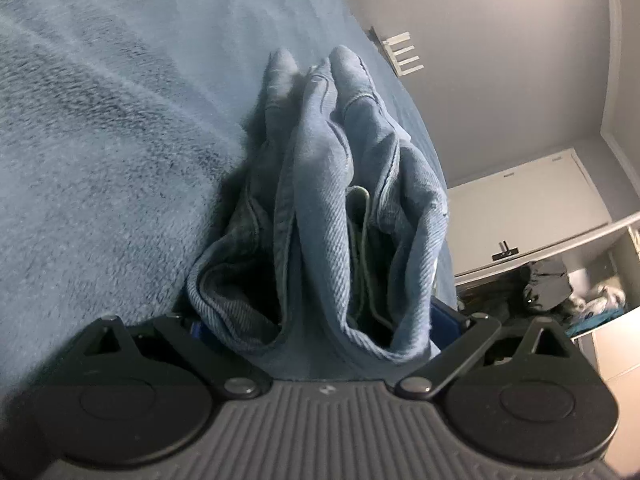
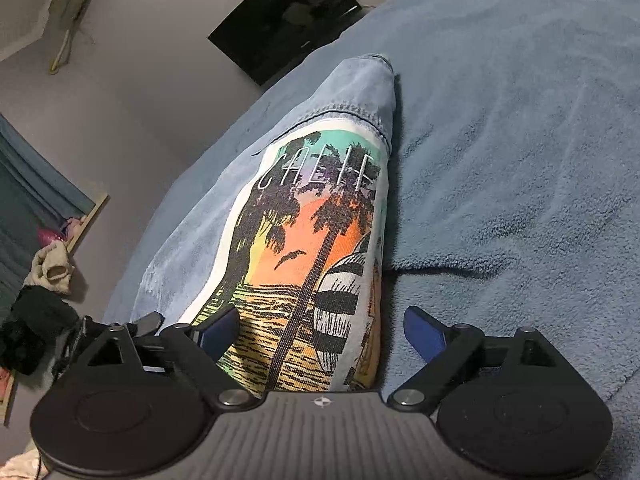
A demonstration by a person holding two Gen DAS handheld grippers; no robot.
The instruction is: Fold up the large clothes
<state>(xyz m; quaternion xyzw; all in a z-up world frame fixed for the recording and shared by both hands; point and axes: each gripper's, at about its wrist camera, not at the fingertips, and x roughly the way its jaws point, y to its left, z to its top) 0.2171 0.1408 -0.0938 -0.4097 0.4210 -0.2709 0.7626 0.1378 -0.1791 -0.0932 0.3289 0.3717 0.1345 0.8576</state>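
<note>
A blue denim garment (image 1: 320,208) lies bunched in folds on a blue fleece blanket (image 1: 112,128). In the left wrist view my left gripper (image 1: 316,320) has its jaws spread wide, and the thick denim bundle fills the gap between them, hiding the fingertips. In the right wrist view the same denim garment (image 2: 352,84) shows a printed panel (image 2: 312,240) with palm trees, a sunset and "CALIF" lettering. My right gripper (image 2: 320,328) is open around the folded edge, its blue fingers (image 2: 424,332) standing apart from the cloth on the right side.
The blanket (image 2: 520,140) covers the bed on both sides. Grey floor (image 2: 132,80), a dark flat panel (image 2: 284,16) and a clothes pile (image 2: 44,280) lie beyond the bed edge. A white cabinet (image 1: 528,212) and cluttered shelf (image 1: 568,288) stand nearby.
</note>
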